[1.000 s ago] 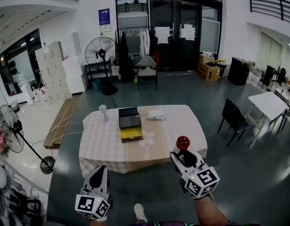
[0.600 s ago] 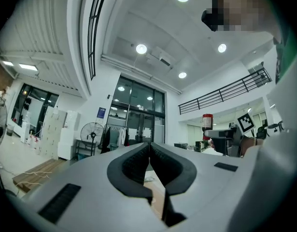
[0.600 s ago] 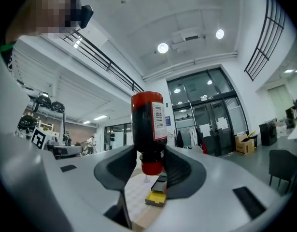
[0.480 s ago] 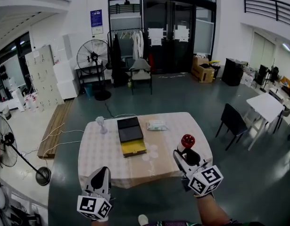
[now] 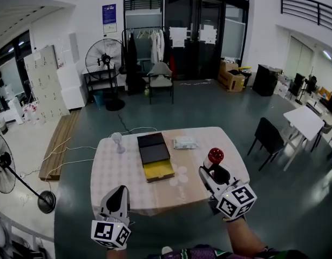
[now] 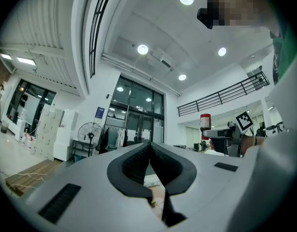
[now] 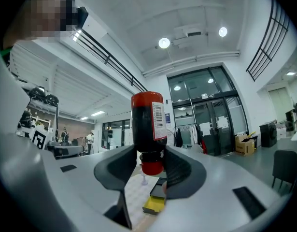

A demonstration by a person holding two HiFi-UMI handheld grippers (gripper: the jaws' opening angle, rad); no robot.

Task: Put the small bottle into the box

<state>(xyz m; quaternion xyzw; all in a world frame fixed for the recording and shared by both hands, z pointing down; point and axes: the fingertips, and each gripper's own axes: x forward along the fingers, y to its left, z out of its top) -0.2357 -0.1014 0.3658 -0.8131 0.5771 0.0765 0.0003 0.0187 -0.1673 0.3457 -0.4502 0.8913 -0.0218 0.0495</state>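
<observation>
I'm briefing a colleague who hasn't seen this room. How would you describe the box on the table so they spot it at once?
Find the cloth-covered table in the middle of the hall. The box lies flat near its centre, between a small white fan and a white packet. It alone is dark and rectangular, with a yellow near end.
</observation>
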